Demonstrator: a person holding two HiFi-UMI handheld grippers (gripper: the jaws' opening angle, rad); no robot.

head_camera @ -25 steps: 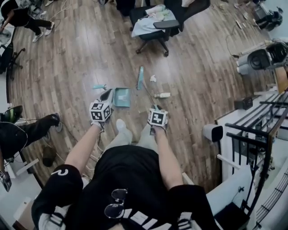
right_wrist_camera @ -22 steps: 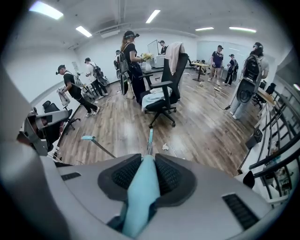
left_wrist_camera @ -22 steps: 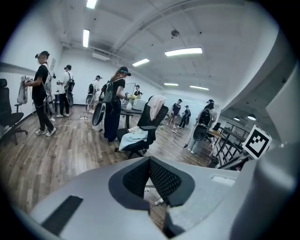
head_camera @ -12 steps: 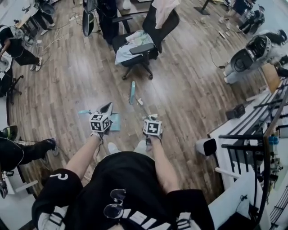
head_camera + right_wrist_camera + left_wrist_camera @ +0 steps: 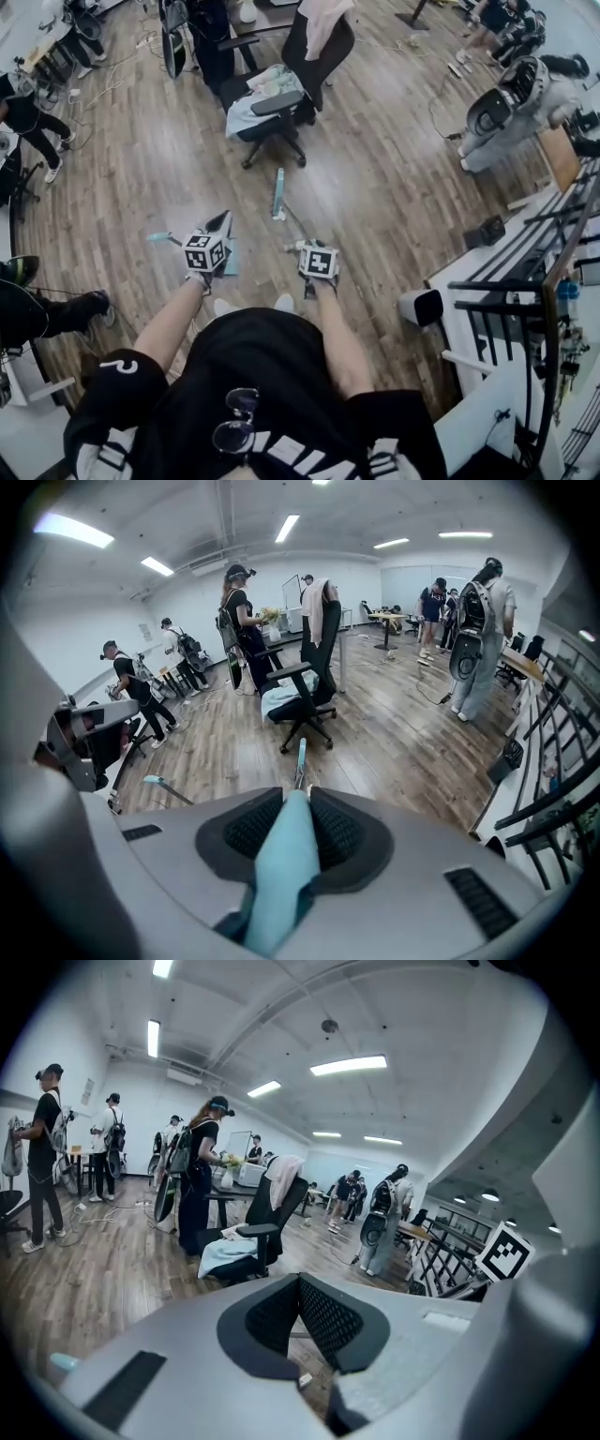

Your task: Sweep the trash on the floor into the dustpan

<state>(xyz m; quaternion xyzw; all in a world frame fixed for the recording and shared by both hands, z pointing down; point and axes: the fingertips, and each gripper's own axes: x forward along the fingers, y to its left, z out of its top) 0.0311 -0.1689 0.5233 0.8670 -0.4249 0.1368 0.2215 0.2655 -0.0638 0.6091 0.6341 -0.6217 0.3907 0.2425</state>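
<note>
The left claw (image 5: 300, 1283) has come over the dustpan (image 5: 231, 264), closed on nothing. The right claw (image 5: 298, 803) grips the broom (image 5: 277, 192), whose head lies beyond the dustpan, so sweeping looks unfinished.

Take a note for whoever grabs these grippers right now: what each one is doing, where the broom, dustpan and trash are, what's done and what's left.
Right gripper: shut on the broom handle. The broom head is out front, toward the office chair.
Left gripper: jaws together, nothing between them. It is right beside the dustpan.
Trash: a white scrap lies on the floor by the right gripper. None shows in the dustpan.
Left to do: sweep the scrap into the dustpan.
</note>
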